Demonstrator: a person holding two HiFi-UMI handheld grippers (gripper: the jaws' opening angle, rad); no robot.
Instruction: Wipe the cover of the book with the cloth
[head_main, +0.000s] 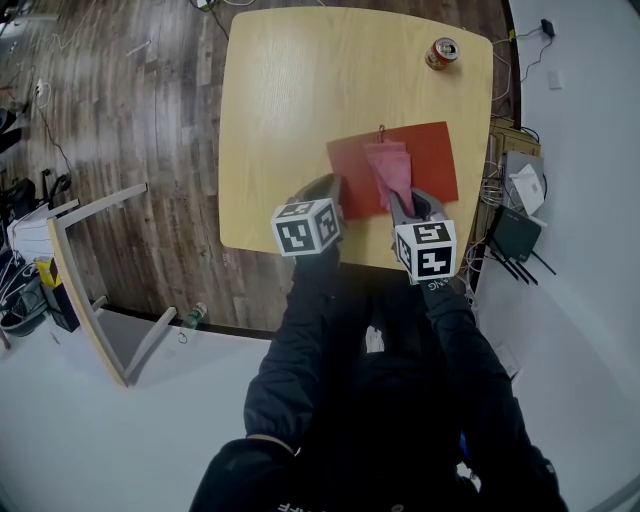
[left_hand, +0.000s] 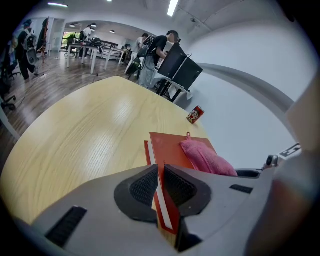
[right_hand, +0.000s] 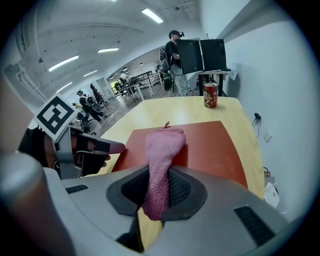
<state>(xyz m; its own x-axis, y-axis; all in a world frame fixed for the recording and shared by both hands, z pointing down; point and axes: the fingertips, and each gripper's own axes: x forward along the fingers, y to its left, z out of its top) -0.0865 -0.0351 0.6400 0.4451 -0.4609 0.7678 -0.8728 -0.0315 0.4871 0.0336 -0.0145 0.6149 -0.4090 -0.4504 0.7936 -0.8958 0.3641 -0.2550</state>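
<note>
A red book (head_main: 420, 160) lies flat near the table's front edge, cover up. A pink cloth (head_main: 390, 172) lies in a strip on the cover. My left gripper (head_main: 335, 190) is shut on the book's near left edge (left_hand: 162, 200), its jaws pinching the cover and pages. My right gripper (head_main: 408, 205) is shut on the near end of the pink cloth (right_hand: 160, 165), which runs away from the jaws across the red book (right_hand: 210, 147). In the left gripper view the cloth (left_hand: 205, 157) rests on the cover's right side.
A red drink can (head_main: 442, 52) stands at the far right corner of the light wooden table (head_main: 290, 100). A white frame (head_main: 95, 300) lies on the floor at left. Cables and boxes (head_main: 515, 200) sit right of the table. People stand at desks far behind (left_hand: 155, 50).
</note>
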